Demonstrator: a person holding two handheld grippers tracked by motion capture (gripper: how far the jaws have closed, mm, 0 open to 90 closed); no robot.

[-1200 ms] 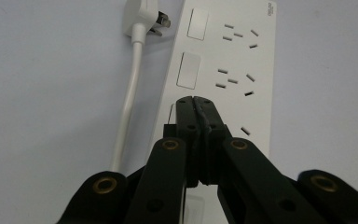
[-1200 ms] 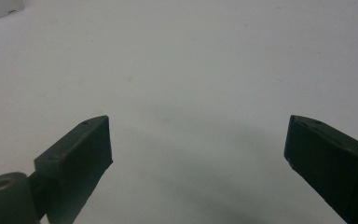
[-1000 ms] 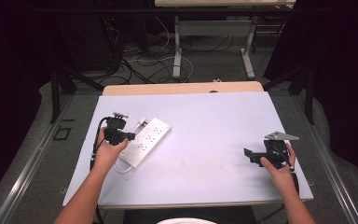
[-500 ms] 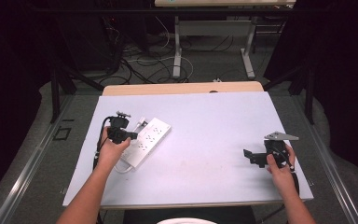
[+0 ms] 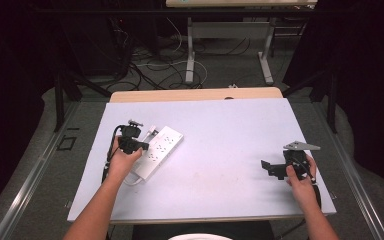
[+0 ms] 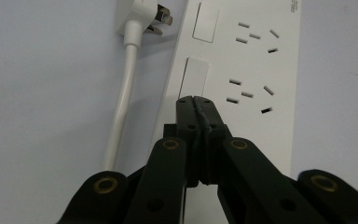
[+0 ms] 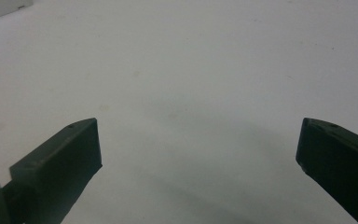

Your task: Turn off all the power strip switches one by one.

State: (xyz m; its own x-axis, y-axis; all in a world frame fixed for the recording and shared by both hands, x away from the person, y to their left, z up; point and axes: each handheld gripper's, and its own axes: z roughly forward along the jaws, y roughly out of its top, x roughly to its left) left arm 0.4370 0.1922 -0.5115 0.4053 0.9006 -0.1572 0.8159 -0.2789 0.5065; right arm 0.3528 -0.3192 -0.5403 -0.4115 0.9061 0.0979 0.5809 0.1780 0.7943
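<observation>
the left gripper [image 6: 196, 100] had its two jaws pressed together with nothing between them, and its tip sat on a switch [image 6: 192, 77] of the white power strip [image 5: 158, 150]. the strip lay slanted on the left side of the table [image 5: 220, 125]. its white cord [image 6: 121, 100] ran along the strip's left edge in the left gripper view, and the plug [image 6: 142, 16] lay at the far end, just beside the strip. nothing stood between the gripper and the strip.

the right gripper [image 5: 269, 169] was well apart, at the near right of the table, with its jaws spread wide over bare table.

the table top was pale, with a wood strip along its far edge. past it the floor was grey, with loose cables [image 5: 145, 70] and the metal legs of another table [image 5: 240, 30]. the sides of the room were dark and hard to make out. the strip's near end was hidden under the left hand [image 5: 123, 161] in the high view.
</observation>
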